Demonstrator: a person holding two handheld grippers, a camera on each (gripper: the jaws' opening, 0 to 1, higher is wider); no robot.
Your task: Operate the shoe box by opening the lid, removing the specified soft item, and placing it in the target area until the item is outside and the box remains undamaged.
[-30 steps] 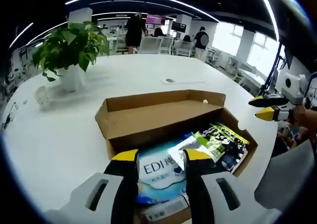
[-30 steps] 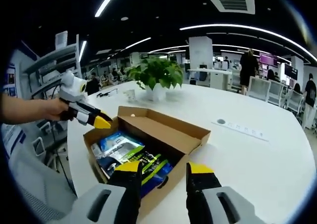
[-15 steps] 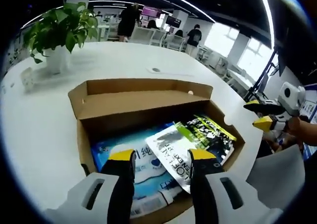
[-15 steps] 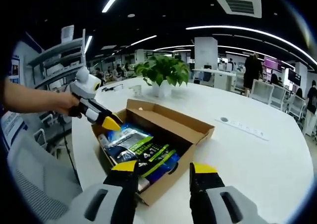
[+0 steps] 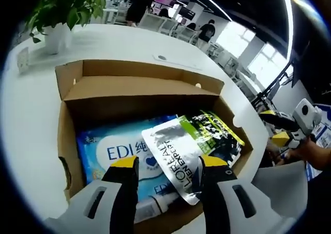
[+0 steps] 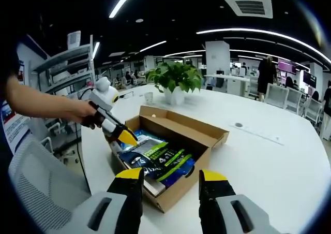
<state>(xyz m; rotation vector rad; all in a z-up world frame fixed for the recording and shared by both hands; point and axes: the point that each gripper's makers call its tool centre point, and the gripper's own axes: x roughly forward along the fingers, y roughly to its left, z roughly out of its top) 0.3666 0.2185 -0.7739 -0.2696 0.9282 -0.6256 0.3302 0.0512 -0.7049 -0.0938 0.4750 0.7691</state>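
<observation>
Hovering over the open box, the left gripper [image 5: 166,164] has its yellow-tipped black jaws spread, holding nothing, with the silver foil sachet printed in black lettering [image 5: 176,159] lying between and just beyond the tips. That framing reads as a line-up for a pinch on one of the soft packs, though which pack is the specified one cannot be told. Beside the sachet, toward the box's left wall, lies a blue and white soft pack marked EDI [image 5: 116,151]; on its other side a dark pack with green and yellow stripes [image 5: 220,138] overlaps it. All three rest inside the brown cardboard shoe box [image 5: 139,97], whose lid is already folded back flat behind the compartment, so the contents are reachable from above.

Seen from the right gripper view, the left gripper [image 6: 121,135] reaches over the box's near corner, tips just above the packs. The right gripper [image 6: 170,176] waits with jaws parted and empty, short of the box's front wall [image 6: 178,192], probably ready to steady the cardboard. Around the box spreads a white round table [image 6: 269,161], bare beyond it for setting an item down; behind the box stands a leafy green plant in a white pot [image 6: 173,81].
</observation>
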